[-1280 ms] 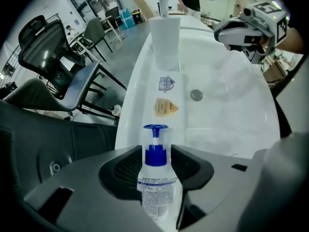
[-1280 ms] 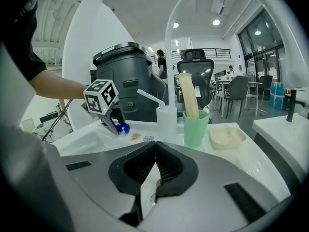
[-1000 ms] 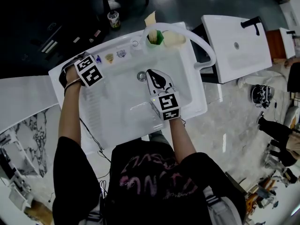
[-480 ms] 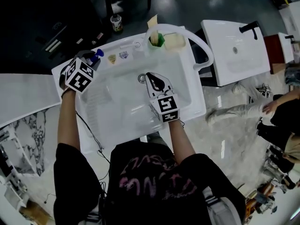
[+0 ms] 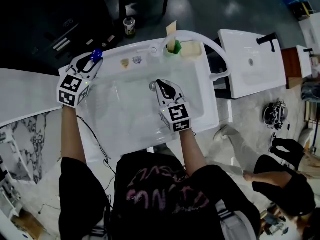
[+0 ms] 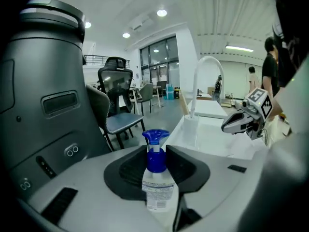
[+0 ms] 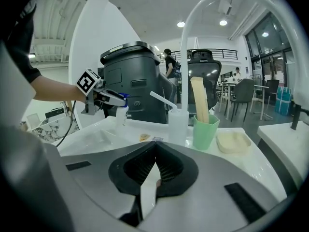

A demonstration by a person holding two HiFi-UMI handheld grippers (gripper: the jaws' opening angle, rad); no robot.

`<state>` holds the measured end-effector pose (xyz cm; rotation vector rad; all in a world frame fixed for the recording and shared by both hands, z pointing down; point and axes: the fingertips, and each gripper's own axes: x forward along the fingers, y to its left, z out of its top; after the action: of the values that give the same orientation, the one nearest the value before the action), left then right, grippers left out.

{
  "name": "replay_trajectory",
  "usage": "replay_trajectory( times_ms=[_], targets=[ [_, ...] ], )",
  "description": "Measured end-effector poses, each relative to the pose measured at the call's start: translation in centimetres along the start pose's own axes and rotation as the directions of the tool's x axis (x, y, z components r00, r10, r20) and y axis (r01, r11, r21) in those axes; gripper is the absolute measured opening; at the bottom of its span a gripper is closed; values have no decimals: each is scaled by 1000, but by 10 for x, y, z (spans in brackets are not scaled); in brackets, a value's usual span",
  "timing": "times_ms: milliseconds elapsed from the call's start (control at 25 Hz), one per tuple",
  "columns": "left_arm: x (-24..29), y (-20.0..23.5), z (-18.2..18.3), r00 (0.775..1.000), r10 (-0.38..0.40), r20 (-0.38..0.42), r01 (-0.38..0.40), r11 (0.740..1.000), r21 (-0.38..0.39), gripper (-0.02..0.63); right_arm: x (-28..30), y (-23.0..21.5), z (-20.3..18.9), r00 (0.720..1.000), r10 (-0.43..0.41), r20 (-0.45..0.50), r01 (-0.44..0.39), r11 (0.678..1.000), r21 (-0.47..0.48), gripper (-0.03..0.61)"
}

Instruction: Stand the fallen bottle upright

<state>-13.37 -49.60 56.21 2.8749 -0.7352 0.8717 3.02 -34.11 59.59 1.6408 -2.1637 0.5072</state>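
A clear spray bottle with a blue trigger cap stands upright between the jaws of my left gripper, whose pads press on its sides. In the head view that gripper is raised over the back left corner of the white sink, and the bottle's blue cap shows at its tip. The right gripper view shows the bottle hanging just above the sink's ledge. My right gripper is over the basin near the drain, shut, with nothing between its jaws.
A green cup with a wooden stick, a white pump dispenser and a soap dish stand along the back ledge. The white faucet arches at the right. A dark grey bin rises behind the sink.
My left gripper has risen and rolled at the sink's back left corner, bringing the bottle from lying to upright. The right gripper has hardly moved.
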Motion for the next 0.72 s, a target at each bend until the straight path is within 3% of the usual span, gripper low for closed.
replay_trajectory(
  times_ms=[280,720],
  targets=[
    [-28,6,-9,997,29,72,-29,1000,0,130,8,10,2,999,29,-17,-30,999,-35,6],
    [-40,7,-21,997,52,63,-51,999,-4,139,21,34,12,996,81,-19,-83,995,-63,5]
  ],
)
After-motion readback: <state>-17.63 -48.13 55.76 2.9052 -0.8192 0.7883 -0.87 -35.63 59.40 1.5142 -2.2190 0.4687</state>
